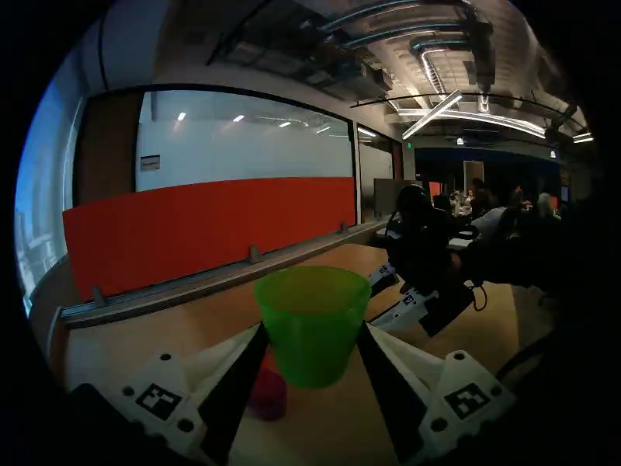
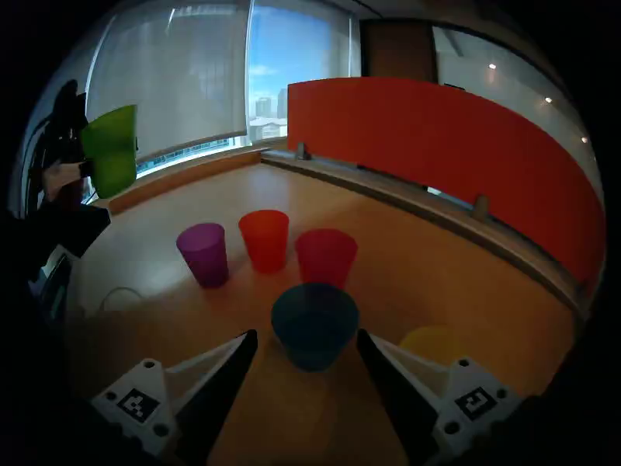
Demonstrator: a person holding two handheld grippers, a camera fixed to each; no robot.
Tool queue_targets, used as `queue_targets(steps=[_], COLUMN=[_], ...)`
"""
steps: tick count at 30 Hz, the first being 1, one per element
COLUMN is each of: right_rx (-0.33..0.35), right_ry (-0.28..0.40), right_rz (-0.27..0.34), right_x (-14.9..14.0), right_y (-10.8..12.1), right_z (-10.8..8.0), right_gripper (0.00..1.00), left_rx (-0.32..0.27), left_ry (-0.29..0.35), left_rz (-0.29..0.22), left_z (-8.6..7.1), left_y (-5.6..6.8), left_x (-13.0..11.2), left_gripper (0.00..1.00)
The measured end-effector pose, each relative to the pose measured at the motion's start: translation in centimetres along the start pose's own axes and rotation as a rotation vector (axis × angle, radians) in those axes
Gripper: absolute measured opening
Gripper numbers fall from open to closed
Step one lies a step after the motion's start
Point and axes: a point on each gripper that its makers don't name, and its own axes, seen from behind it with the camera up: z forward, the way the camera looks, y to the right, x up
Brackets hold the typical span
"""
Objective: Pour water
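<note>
Left gripper view is showing the left gripper (image 1: 312, 335) clamping a green cup (image 1: 313, 307) between both fingers and holding it clear of the wooden table (image 1: 481, 342). A magenta cup (image 1: 268, 394) is standing on the table just below the left finger. Ahead to the right, the right gripper (image 1: 390, 292) is hanging over the table. In the right gripper view, a dark blue cup (image 2: 314, 325) is sitting between that gripper's fingers; I cannot tell whether they are pressing on it. Beyond it, a purple cup (image 2: 203, 252), an orange cup (image 2: 264, 239) and a crimson cup (image 2: 326, 256) are standing in a row. A blurred yellow object (image 2: 431, 342) is lying beside the right finger.
</note>
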Motion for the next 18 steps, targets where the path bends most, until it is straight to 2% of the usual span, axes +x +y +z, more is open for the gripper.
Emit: queue_targets(steps=[18], right_rx=[-0.02], right_ry=[-0.032], right_rz=[-0.029], right_x=[-0.5], right_y=[0.7], right_z=[3.5], right_gripper=[0.99], left_rx=[0.008], left_ry=[0.004], left_rz=[0.003], left_z=[-0.5], left_y=[-0.6], left_x=[-0.2], left_gripper=[0.8])
